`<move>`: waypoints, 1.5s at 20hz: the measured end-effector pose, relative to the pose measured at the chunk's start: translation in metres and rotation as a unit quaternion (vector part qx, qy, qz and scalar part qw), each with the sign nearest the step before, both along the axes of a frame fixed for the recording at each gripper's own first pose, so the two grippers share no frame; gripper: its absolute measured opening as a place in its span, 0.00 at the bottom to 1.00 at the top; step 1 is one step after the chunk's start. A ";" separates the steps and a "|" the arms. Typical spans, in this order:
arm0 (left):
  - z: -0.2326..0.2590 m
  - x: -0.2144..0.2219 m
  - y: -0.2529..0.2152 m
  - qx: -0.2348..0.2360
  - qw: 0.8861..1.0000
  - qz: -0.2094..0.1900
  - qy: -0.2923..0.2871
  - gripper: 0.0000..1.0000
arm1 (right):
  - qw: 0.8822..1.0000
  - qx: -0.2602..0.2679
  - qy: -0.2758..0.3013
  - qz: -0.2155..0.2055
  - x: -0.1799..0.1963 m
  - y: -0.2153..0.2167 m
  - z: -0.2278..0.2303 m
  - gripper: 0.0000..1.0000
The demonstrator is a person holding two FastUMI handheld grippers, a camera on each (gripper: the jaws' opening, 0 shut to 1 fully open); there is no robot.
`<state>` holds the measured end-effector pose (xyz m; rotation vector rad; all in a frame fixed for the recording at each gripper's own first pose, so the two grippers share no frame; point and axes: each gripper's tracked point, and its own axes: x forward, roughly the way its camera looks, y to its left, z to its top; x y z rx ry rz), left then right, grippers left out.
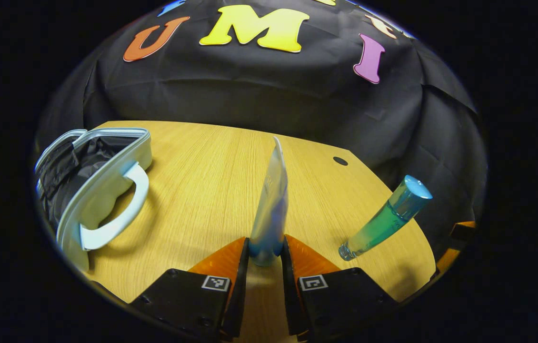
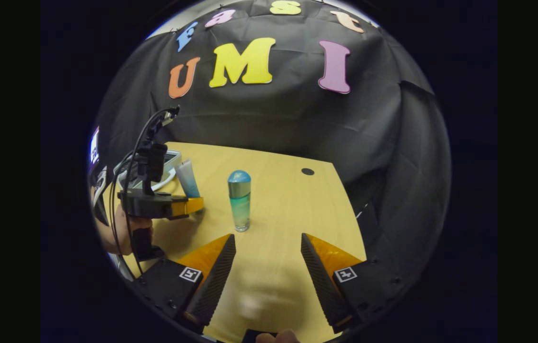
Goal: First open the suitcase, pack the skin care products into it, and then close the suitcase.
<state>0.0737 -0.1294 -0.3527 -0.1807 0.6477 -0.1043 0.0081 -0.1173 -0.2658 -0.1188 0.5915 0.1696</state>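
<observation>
Right claw [image 2: 268, 245] open over the worktop [image 2: 288, 209]
A bottle [image 2: 240, 201] stands upright ahead of its spread fingers; to the left, the other claw [image 2: 192, 205], held by a hand [image 2: 119, 236], grips a tube [image 2: 187, 178] near the suitcase [image 2: 169, 164]

Left gripper view low over the counter [image 1: 212, 157], close behind its tongs [image 1: 265, 250], facing the cloth wall, right gripper view higher, further back, both sharing the bottle [image 1: 385, 216] [image 2: 240, 200].
</observation>
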 end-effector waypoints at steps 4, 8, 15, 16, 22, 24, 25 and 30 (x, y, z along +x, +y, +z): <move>0.046 -0.019 0.010 -0.007 1.000 -0.005 -0.013 0.39 | 1.000 0.011 0.006 0.011 0.027 0.026 -0.021 0.83; 0.082 -0.049 0.030 0.002 1.000 0.003 -0.010 0.39 | 0.998 0.046 0.034 0.000 0.052 0.054 -0.047 0.84; 0.112 -0.075 0.056 0.000 0.999 0.035 -0.002 0.39 | 0.993 0.084 0.075 -0.037 0.083 0.071 -0.079 0.74; 0.114 -0.077 0.059 -0.001 0.999 0.039 -0.001 0.39 | 0.993 0.083 0.076 -0.041 0.087 0.071 -0.081 0.75; 0.127 -0.086 0.090 0.000 0.998 0.063 -0.001 0.39 | 0.993 0.068 0.083 -0.057 0.094 0.068 -0.088 0.43; 0.129 -0.089 0.105 -0.003 0.997 0.075 -0.002 0.39 | 0.993 0.061 0.083 -0.056 0.094 0.069 -0.088 0.40; 0.130 -0.092 0.114 -0.004 0.997 0.082 -0.002 0.39 | 0.993 0.062 0.085 -0.057 0.094 0.068 -0.086 0.37; 0.136 -0.095 0.178 -0.006 0.993 0.116 -0.007 0.39 | 0.994 0.072 0.075 -0.045 0.089 0.082 -0.060 0.35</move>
